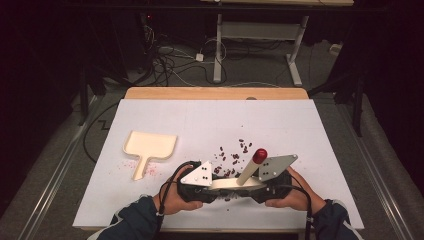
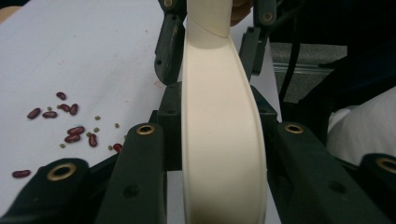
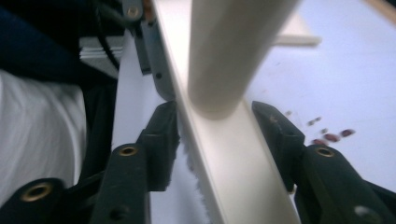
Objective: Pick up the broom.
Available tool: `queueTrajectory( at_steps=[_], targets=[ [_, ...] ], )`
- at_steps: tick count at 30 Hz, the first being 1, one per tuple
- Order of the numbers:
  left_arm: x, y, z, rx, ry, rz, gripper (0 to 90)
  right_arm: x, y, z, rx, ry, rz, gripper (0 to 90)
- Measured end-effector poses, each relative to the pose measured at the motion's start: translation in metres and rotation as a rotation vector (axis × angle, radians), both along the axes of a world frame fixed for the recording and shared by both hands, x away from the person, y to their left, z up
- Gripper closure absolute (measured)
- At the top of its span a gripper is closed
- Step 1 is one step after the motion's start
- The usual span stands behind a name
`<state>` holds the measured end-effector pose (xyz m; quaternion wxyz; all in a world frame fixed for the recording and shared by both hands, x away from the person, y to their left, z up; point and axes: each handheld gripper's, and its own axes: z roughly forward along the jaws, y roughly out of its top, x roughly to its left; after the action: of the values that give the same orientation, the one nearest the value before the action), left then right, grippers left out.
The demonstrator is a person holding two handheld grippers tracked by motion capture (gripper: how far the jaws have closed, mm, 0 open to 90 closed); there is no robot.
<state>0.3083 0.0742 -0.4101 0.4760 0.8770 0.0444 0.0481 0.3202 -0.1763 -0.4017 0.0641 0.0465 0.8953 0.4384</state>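
L hand-held gripper (image 2: 219, 140) clamped on brush (image 1: 235, 183); R hand-held gripper (image 3: 217, 135) jaws apart, prob. loose round it.

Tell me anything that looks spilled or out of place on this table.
Red beans lie scattered loose on the white table, just beyond the brush that both grippers flank. Reddish specks also dust the surface beside the cream dustpan.

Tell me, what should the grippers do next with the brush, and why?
Probably ease the right gripper back off the brush. The left gripper already clamps its head, while the right jaws stand apart from it. Then the left could sweep the beans toward the dustpan.
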Motion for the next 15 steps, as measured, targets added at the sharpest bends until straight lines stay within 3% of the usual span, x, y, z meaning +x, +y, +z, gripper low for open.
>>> queueTrajectory(
  at_steps=[6, 8, 9, 10, 11, 12, 14, 15],
  targets=[
    [0.004, 0.005, 0.0, -0.025, 0.014, -0.001, 58.0, 0.002, 0.0, -0.004, 0.014, 0.037, 0.031, 64.7],
    [0.006, 0.008, 0.002, -0.014, -0.021, 0.068, 51.4, 0.001, 0.001, -0.004, 0.0, 0.01, 0.011, 66.7],
    [0.006, 0.008, 0.002, -0.014, -0.021, 0.068, 47.0, 0.001, 0.0, -0.004, 0.002, 0.003, -0.005, 67.0],
    [0.01, 0.013, 0.003, 0.002, -0.047, 0.149, 41.9, 0.003, -0.002, -0.003, 0.018, 0.002, -0.02, 67.0],
    [0.01, 0.013, 0.003, 0.002, -0.047, 0.149, 37.8, 0.004, -0.003, -0.003, 0.03, 0.003, -0.04, 67.0],
    [0.012, 0.02, 0.002, 0.012, -0.077, 0.225, 35.4, 0.006, -0.005, -0.003, 0.033, -0.003, -0.056, 67.0],
    [0.013, 0.029, 0.002, 0.027, -0.111, 0.3, 25.6, 0.007, -0.008, -0.001, 0.039, -0.012, -0.095, 67.0],
    [0.013, 0.029, 0.002, 0.027, -0.111, 0.3, 25.2, 0.008, -0.01, 0.0, 0.043, -0.013, -0.108, 67.0]
  ],
)
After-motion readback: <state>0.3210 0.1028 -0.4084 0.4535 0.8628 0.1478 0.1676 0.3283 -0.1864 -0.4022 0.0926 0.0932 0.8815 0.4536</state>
